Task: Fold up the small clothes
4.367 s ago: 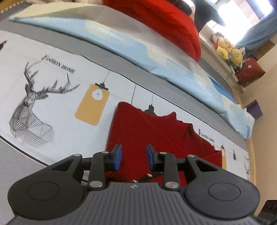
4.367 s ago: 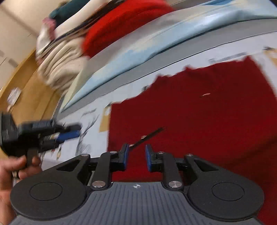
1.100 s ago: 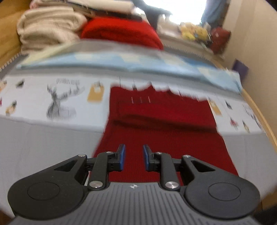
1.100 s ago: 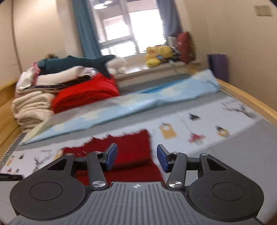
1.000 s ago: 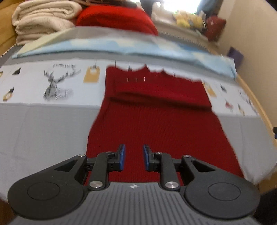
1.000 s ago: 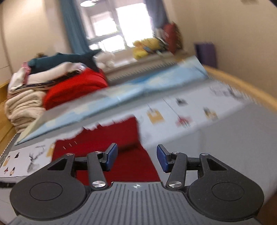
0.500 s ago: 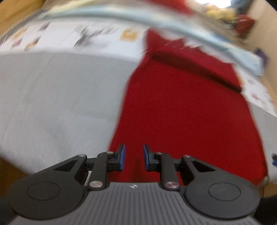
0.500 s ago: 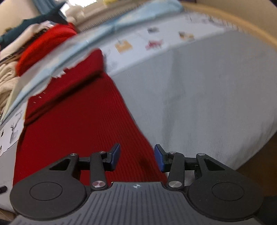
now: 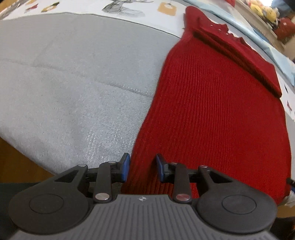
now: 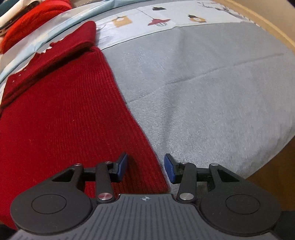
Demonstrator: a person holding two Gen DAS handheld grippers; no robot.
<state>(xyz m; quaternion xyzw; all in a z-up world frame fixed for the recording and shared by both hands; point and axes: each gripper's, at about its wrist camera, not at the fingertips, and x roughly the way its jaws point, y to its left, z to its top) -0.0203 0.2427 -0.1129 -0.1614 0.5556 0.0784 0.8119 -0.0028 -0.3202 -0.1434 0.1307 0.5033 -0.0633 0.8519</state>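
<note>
The red knitted garment (image 9: 212,103) lies spread flat on the bed (image 9: 73,77), its ribbing running lengthwise away from both grippers. At the garment's far end a band of its own fabric is folded back over the body, forming a doubled strip with a dark shadowed edge; small pale dots show on that strip. The garment's near hem reaches the near edge of the bed, where both grippers are positioned.

The left gripper (image 9: 141,167) is at the garment's near left corner. Its jaws are parted to a moderate gap, one on either side of the garment's left edge: the left one over the grey sheet, the right one over the red knit. Nothing is clamped between them. Whether the tips touch the fabric cannot be determined.

The right gripper (image 10: 145,168) is at the garment (image 10: 60,118)'s near right corner. Its jaws stand wider apart than those of the left gripper, with the corner of the knit lying between them; the left one is over the red fabric, the right one over the grey sheet (image 10: 212,96). No grip on the cloth is evident.

Beyond the garment's far end the bed cover carries a pale printed band (image 10: 166,18) with lamp and tag motifs, and a deer-head print (image 9: 121,7) sits beyond the garment's far left corner. A brighter red bundle (image 10: 33,20) lies farther back, past the folded strip.
</note>
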